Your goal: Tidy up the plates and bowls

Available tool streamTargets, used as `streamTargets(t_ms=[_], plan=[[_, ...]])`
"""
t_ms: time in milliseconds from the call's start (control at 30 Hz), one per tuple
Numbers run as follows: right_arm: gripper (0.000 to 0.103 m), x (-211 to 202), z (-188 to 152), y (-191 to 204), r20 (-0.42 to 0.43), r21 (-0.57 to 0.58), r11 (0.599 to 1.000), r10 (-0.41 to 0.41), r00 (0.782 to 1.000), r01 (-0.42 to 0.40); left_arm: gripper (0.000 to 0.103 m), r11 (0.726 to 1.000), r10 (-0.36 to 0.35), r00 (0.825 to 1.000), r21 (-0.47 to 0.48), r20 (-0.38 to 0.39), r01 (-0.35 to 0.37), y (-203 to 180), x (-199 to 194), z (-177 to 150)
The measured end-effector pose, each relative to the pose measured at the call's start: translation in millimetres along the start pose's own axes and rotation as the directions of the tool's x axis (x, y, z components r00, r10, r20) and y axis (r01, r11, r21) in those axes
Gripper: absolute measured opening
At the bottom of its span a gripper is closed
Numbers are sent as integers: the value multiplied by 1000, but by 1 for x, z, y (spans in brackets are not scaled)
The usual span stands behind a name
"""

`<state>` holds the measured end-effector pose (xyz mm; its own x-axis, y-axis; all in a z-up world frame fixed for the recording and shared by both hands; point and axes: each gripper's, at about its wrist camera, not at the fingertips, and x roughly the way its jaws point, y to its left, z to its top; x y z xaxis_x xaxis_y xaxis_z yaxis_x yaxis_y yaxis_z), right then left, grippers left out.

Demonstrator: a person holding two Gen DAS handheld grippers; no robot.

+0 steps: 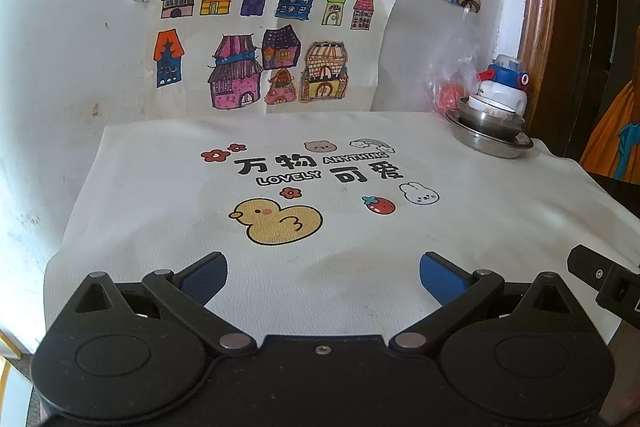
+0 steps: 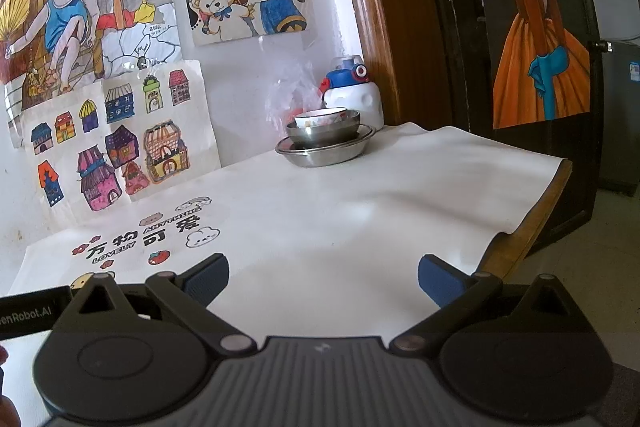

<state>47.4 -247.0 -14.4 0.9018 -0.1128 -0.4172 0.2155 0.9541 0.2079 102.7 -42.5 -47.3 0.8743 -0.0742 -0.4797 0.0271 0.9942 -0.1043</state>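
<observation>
Right wrist view, starting closest: the right claw [image 2: 323,277] stands wide apart with nothing between its blue pads, hanging low over the near part of the desk [image 2: 400,211], which is covered by a white cloth printed with cartoon animals. The left claw [image 1: 323,277] is just as wide and just as empty, hovering over the yellow duck [image 1: 276,221] on that cloth.

Farther off, at the far right corner of the desk, sits the whole stack: a steel plate [image 2: 326,151] at the bottom, a steel bowl [image 2: 324,131] nested in it, and a small white china bowl [image 2: 320,117] inside that. Just behind it, by the wall, are a white and blue water bottle [image 2: 354,91] and a crumpled clear plastic bag [image 2: 290,95].

I'd guess the steel pieces are light, stiff and slick, so a pinch on the rolled rim is the surest hold; the smooth sides would likely slide. The china bowl looks heavier for its size and could chip, so it wants a gentle grip across its lip, lifted straight up so it does not knock the steel.

Beyond, children's drawings [image 2: 120,143] cover the wall.
</observation>
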Motion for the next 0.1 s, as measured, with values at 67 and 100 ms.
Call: streamTargets(t_ms=[67,100], plan=[[103,0,0,0,-1,0,1000,1,1000,-1,102,1000,0,1000,-4,3,0,1,0,0],[103,0,-1,0,-2,0,1000,1,1000,-1,102,1000,1,1000,-6,2,-1,0,0,0]])
